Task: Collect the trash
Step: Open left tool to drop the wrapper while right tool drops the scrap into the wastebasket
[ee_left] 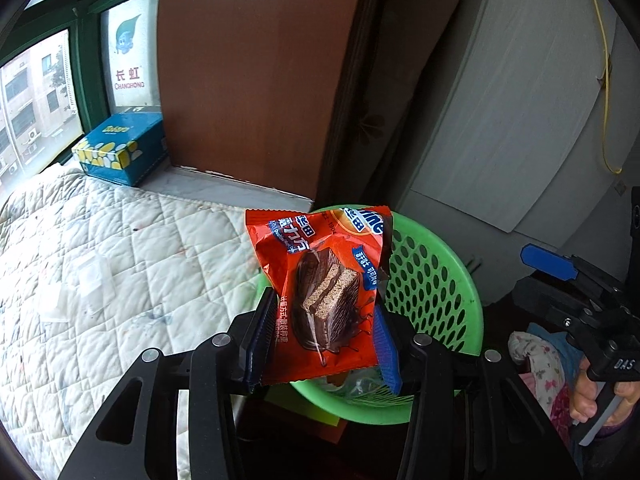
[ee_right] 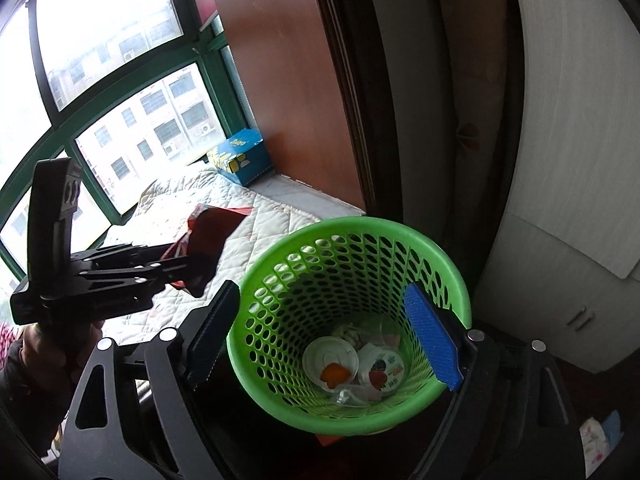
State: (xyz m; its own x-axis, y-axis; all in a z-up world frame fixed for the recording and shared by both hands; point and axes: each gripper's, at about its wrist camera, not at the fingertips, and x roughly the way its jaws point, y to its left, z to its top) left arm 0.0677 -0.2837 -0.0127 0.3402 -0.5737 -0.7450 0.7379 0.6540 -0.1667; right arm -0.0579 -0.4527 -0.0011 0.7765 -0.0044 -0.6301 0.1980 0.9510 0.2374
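My left gripper (ee_left: 326, 330) is shut on an orange-red snack wrapper (ee_left: 320, 280) showing a chocolate wafer, held upright just over the near rim of the green perforated basket (ee_left: 432, 280). In the right wrist view the same wrapper (ee_right: 208, 240) hangs in the left gripper (ee_right: 192, 264) to the left of the basket (ee_right: 436, 264). My right gripper (ee_right: 324, 328) stands open above the basket mouth, nothing between its blue pads. Inside lie white round lids (ee_right: 330, 360), one with an orange scrap, and clear film.
A quilted white mattress (ee_left: 100, 272) spreads left of the basket. A blue tissue box (ee_left: 120, 150) sits on the sill by the green-framed window (ee_right: 120, 120). A brown wooden panel (ee_left: 256, 72) and a white cabinet (ee_left: 520, 100) stand behind. Floral cloth (ee_left: 540, 364) lies at right.
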